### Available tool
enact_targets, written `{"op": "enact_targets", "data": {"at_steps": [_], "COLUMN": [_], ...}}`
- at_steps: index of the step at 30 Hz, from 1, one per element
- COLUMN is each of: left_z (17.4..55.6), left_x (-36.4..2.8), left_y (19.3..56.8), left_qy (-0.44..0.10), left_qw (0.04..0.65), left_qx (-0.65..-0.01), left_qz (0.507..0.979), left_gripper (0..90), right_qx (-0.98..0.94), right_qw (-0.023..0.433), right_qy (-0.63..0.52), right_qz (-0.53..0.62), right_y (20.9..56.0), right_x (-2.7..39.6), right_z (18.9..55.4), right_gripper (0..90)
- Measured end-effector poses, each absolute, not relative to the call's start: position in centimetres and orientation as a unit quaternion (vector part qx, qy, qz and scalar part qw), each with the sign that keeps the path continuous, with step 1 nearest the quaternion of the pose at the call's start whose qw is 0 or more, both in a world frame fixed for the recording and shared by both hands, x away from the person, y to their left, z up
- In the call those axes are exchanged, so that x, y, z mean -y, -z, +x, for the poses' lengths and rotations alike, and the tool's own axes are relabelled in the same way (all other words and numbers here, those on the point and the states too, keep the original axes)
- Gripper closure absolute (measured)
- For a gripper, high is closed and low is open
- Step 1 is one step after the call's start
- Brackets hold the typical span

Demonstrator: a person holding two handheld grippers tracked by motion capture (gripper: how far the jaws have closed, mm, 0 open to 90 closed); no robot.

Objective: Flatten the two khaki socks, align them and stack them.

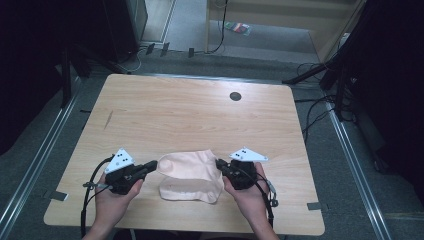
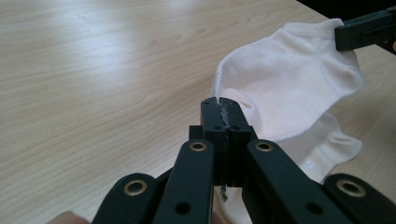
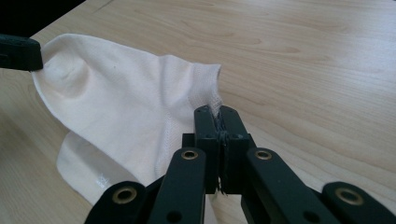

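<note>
From above, a dark round spot [image 1: 235, 96] marks the table [image 1: 150, 115]. Both the left gripper [image 1: 154, 164] and the right gripper [image 1: 218, 163] pinch a white sock [image 1: 192, 175], lifted over another.

My left gripper [image 2: 223, 103] and right gripper [image 3: 219, 112] are matt black plastic with brass-coloured rivets, and each carries a matt grey plate on top. The sock [image 3: 126, 116] is soft white knit cloth, finely ribbed at the cuff. The table [image 1: 165, 110] is pale wood grain, smooth with a slight sheen.
</note>
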State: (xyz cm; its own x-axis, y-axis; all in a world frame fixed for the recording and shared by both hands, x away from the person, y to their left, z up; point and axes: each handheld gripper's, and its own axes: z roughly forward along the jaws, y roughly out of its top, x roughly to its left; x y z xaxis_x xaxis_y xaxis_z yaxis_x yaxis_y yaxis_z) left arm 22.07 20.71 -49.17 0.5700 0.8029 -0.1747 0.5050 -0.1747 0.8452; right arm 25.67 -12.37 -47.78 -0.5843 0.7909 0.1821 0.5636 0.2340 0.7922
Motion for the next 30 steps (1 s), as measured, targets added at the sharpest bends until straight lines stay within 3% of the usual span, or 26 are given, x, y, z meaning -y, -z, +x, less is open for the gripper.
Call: {"op": "enact_targets", "data": {"at_steps": [30], "left_z": [19.1], "left_x": [-20.8], "left_y": [52.4], "left_qy": [-0.119], "left_qw": [0.444], "left_qx": [-0.443], "left_qz": [0.770], "left_gripper": [90.0], "right_qx": [-0.797], "right_qw": [0.091], "right_qy": [-0.412], "right_qz": [0.432], "right_y": [51.3], "right_x": [12.4], "right_z": [22.6], "right_gripper": [88.9]}}
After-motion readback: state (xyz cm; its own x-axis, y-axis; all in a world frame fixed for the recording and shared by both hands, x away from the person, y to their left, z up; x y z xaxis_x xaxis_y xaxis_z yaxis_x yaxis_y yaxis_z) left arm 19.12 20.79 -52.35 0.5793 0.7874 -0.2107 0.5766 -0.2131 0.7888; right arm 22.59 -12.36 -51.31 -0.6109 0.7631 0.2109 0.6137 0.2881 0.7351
